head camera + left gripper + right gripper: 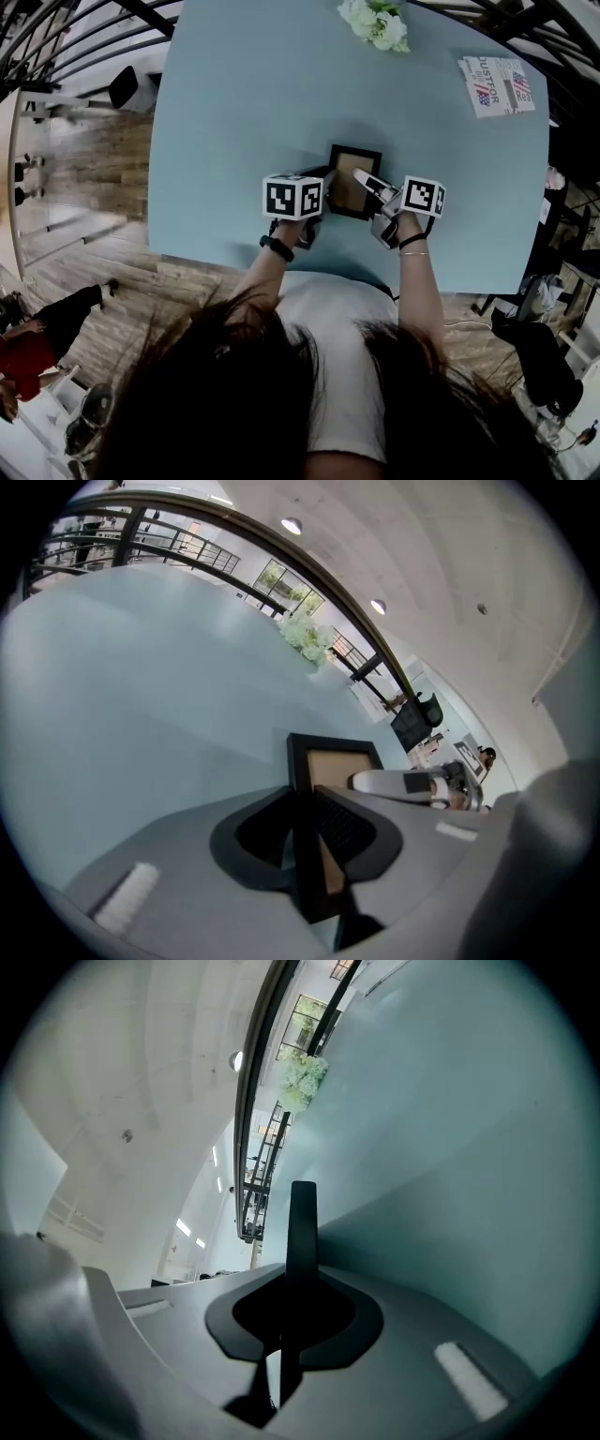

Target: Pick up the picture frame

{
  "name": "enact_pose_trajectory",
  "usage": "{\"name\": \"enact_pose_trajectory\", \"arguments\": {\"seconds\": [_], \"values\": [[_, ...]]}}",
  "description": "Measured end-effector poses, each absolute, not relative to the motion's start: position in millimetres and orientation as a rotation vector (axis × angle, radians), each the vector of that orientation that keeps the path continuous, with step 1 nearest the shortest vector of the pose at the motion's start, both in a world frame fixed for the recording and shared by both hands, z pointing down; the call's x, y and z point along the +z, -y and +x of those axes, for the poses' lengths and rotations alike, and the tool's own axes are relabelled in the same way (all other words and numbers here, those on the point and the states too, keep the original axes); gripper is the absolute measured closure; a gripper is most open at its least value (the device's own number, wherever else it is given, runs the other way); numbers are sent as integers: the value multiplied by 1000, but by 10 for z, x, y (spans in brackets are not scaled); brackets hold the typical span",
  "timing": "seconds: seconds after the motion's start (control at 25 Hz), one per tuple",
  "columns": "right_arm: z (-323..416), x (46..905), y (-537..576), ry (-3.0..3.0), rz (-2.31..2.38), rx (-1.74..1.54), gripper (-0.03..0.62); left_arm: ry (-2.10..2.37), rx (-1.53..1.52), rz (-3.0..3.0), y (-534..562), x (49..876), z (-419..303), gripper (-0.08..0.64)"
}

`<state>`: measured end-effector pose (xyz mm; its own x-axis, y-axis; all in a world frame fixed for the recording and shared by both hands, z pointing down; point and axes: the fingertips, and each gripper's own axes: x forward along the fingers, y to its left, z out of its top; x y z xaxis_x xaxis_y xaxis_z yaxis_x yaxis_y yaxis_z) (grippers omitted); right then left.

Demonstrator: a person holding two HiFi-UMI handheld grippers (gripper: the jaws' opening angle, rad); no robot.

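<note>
The picture frame (353, 182), black with a tan panel, stands near the front edge of the pale blue table (244, 112). My left gripper (322, 190) is shut on its left edge; in the left gripper view the black frame (309, 761) runs between the two pads. My right gripper (369, 183) is shut on the right side. In the right gripper view the frame (302, 1222) shows edge-on, rising out of the closed jaws. A white finger of the right gripper (403, 782) lies across the tan panel in the left gripper view.
White flowers (375, 23) stand at the table's far edge and printed cards (497, 84) lie at the far right corner. A dark chair (131, 89) stands left of the table. A person (37, 337) is on the wooden floor at lower left.
</note>
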<state>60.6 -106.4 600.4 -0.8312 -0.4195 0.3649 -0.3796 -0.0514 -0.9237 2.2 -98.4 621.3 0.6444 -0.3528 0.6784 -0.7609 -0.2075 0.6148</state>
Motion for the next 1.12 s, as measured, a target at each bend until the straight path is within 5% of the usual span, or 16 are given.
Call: {"name": "enact_pose_trajectory", "arguments": {"seconds": [1.12], "values": [[750,5111,1101,-2461,-981,-1645,581,1022,265,2038,1018,5310,-213,451]]}}
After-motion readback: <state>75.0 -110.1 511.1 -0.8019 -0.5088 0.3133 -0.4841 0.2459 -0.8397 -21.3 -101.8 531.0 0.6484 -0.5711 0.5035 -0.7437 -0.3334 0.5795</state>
